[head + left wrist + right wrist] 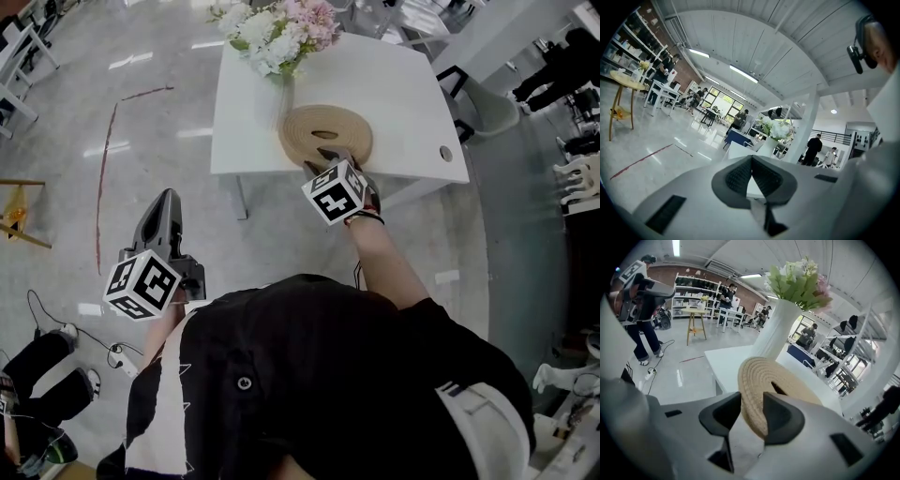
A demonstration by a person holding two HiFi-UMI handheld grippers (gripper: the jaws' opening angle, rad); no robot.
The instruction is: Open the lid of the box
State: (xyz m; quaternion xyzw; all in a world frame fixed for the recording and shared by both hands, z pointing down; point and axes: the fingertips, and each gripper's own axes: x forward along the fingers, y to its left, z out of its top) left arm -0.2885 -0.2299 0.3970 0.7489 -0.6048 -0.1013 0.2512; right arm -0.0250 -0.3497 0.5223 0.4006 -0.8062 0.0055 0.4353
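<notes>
Right claw (751,398) stands narrow on the near edge of the lid (754,376). A pad lies against each side of the woven rim, so I read it as a grip and not a mere straddle. Left claw (751,158) hangs low beside the person, well apart from the work. Its pads meet at the tips with nothing between them.

The white desk (403,94) carries everything. A white vase (284,94) of flowers (277,28) stands toward its far left corner. The box (291,136), low, round and woven of tan rope, sits just beside the vase on the side nearer the person. The lid covers the box, and in the head view I cannot tell whether any gap has opened under it. In the right gripper view the gripped rim seems to rise toward the camera. A dark slot (320,112) is cut through the lid's top, and there is another close by the claw.

The step in hand looks like securing the lid: the hold is taken, and the lifting itself is not yet plainly begun. The next move probably calls for raising the gripped edge up and back so the lid clears the box wall. The squeeze should be firm enough that the rope rim does not slip, and the path should stay away from the vase. The box is unheld and may drag along with the lid.
</notes>
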